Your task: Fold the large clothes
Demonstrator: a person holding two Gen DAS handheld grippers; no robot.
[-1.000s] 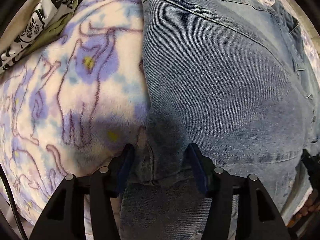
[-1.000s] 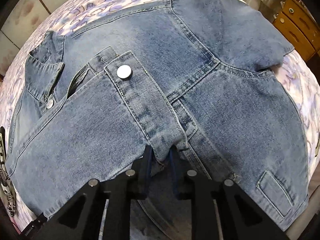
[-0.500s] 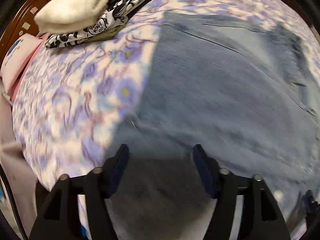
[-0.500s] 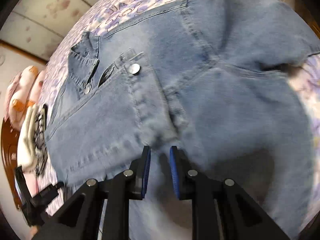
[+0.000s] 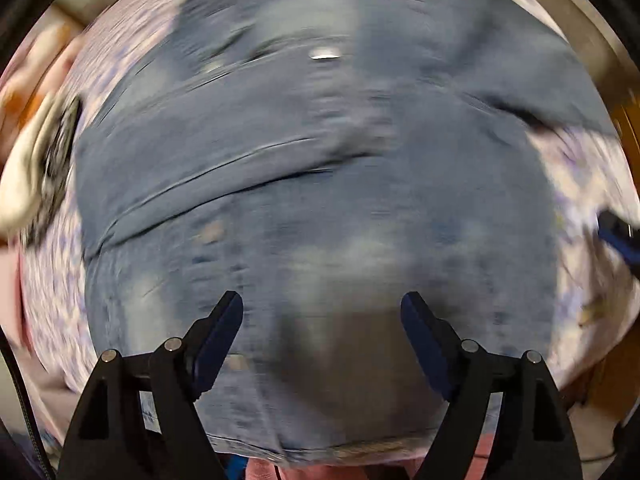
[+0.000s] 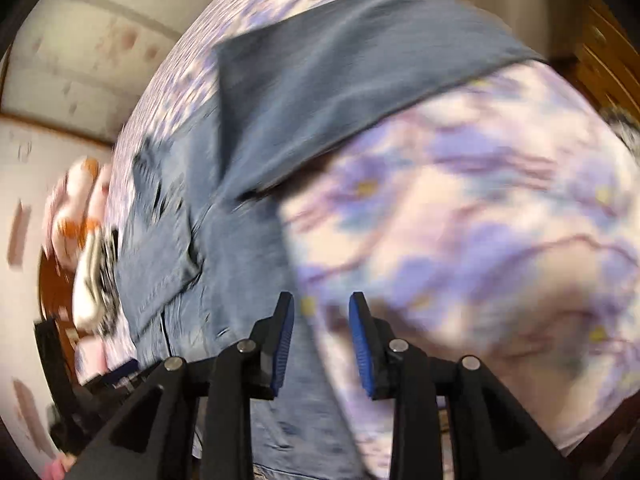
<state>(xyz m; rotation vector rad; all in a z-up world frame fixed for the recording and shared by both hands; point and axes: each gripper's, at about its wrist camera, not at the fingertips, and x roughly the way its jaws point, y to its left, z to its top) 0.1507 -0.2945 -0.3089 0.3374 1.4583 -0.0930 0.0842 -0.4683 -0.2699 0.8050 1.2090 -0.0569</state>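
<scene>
Nearest in the left wrist view, the left gripper (image 5: 322, 308) has its fingers spread wide with nothing between them, above the lower part of the denim jacket (image 5: 320, 184), which lies flat on the floral bedspread (image 5: 576, 176) with a sleeve folded across its front. Both views are motion-blurred. In the right wrist view the right gripper (image 6: 321, 308) has its fingers parted by a narrow gap and holds nothing; they sit over the jacket's edge where denim (image 6: 248, 216) meets the purple-flowered bedspread (image 6: 480, 216). Farther out, one sleeve (image 6: 344, 68) stretches away across the bedspread. Beside the jacket, near the bed's edge, rests a pile of folded clothes (image 5: 36, 160), cream and black-and-white, also seen in the right view (image 6: 96, 276). Beyond that are a pale wall (image 6: 80, 64) and wooden furniture (image 6: 608, 60).
</scene>
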